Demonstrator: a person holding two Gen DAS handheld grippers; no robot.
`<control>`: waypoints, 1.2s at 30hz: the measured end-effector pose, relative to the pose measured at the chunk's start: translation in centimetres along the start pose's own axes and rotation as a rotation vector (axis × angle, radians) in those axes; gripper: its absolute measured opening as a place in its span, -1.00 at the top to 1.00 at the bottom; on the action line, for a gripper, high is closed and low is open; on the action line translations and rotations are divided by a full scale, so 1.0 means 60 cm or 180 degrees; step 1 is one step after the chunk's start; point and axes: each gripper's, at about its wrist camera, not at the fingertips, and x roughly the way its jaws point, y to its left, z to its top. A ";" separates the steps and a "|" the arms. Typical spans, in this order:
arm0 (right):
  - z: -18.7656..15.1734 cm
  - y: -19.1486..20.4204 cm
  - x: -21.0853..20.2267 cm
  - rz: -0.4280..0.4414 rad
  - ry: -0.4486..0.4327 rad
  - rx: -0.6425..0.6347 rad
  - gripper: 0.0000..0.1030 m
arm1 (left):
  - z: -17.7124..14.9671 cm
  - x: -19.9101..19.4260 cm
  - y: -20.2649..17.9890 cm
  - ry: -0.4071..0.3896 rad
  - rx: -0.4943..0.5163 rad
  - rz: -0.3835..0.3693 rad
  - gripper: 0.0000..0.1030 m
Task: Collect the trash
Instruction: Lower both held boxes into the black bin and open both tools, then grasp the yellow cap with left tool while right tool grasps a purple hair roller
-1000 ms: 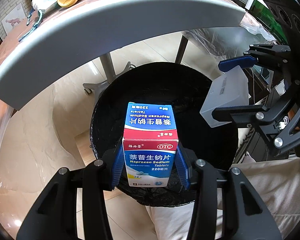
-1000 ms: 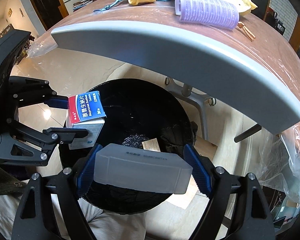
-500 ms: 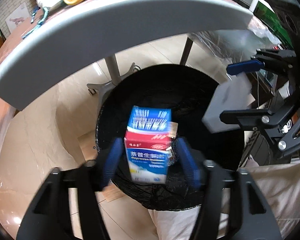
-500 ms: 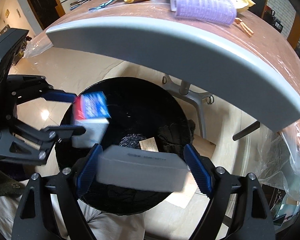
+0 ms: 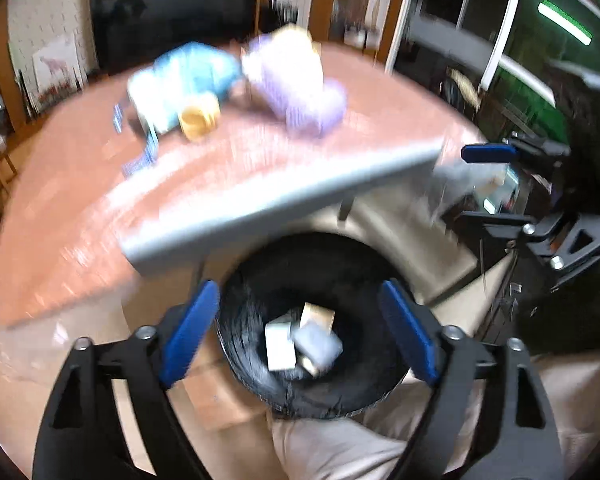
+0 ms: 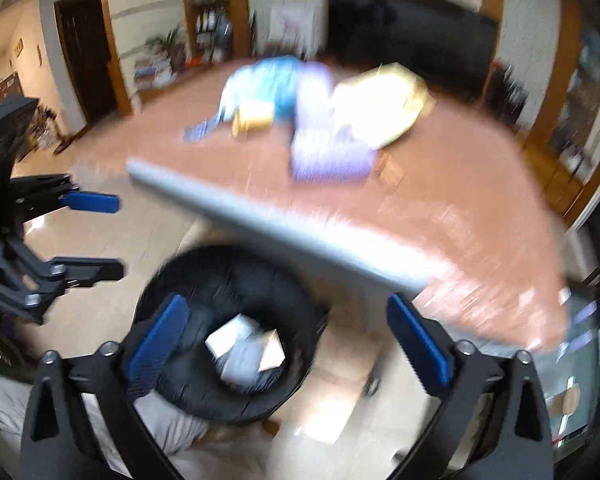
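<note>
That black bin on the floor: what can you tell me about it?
The black bin is round and open-topped, apparently lined with a black bag. It stands upright on the pale floor, just in front of the table's grey edge, below both open grippers. At its bottom lie a few pale boxes, jumbled together; blur hides their labels. Light fabric, probably the person's clothing, lies against its near side.

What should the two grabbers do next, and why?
Probably reach up to the table for more trash, such as the purple roller. Both the left gripper and the right gripper hang open and empty, jaws just opened, with boxes lying in the black bin.
</note>
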 end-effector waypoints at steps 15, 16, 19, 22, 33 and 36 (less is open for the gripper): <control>0.203 -0.133 0.020 -0.0353 -0.0435 0.0967 -0.93 | 0.166 -0.021 0.162 -0.0618 -0.0607 0.0351 -0.97; 0.211 -0.137 0.032 -0.0349 -0.0390 0.0982 -0.93 | 0.172 -0.009 0.166 -0.0556 -0.0569 0.0284 -0.97; 0.213 -0.130 0.063 -0.0280 -0.0252 0.0941 -0.93 | 0.182 0.028 0.154 -0.0411 -0.0367 0.0300 -0.97; 0.199 -0.104 0.096 -0.0304 -0.0071 0.0692 -0.93 | 0.185 0.067 0.135 -0.0243 -0.0148 0.0277 -0.97; 0.162 -0.065 0.155 -0.0283 0.0178 0.0291 -0.93 | 0.200 0.179 0.144 0.0228 0.0085 0.0040 -0.40; 0.164 -0.065 0.177 -0.0288 0.0238 0.0264 -0.93 | 0.203 0.189 0.146 0.0273 0.0142 -0.0018 -0.25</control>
